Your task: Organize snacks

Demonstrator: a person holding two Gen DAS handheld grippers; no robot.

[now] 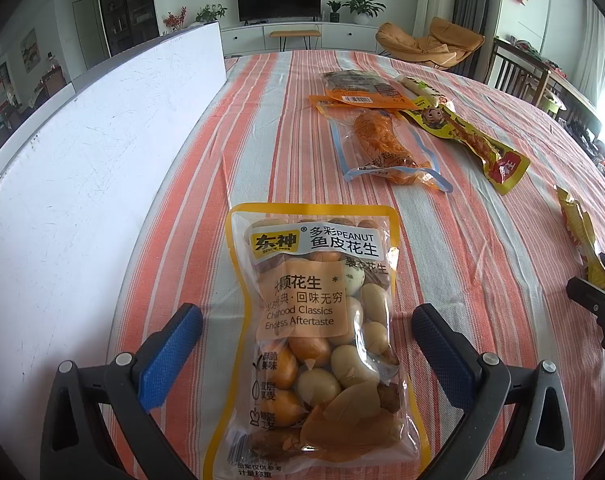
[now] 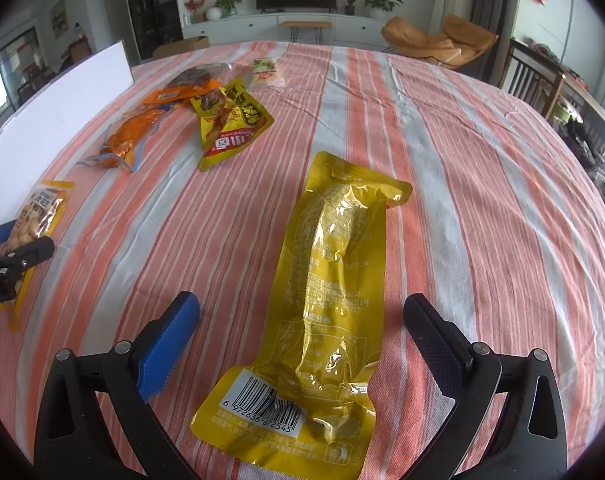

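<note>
where it lies on cloth (image 1: 442, 240), peanut bag (image 1: 314, 332) holds coated nuts.

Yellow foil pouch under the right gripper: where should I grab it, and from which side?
Grip the yellow foil pouch across its narrow width at mid-length, over the raised ridge of its contents, coming down from above. It lies flat on the striped tablecloth, lengthwise between the open right gripper, so the fingers already straddle its long sides. The flat sealed ends likely offer less to pinch.
</note>
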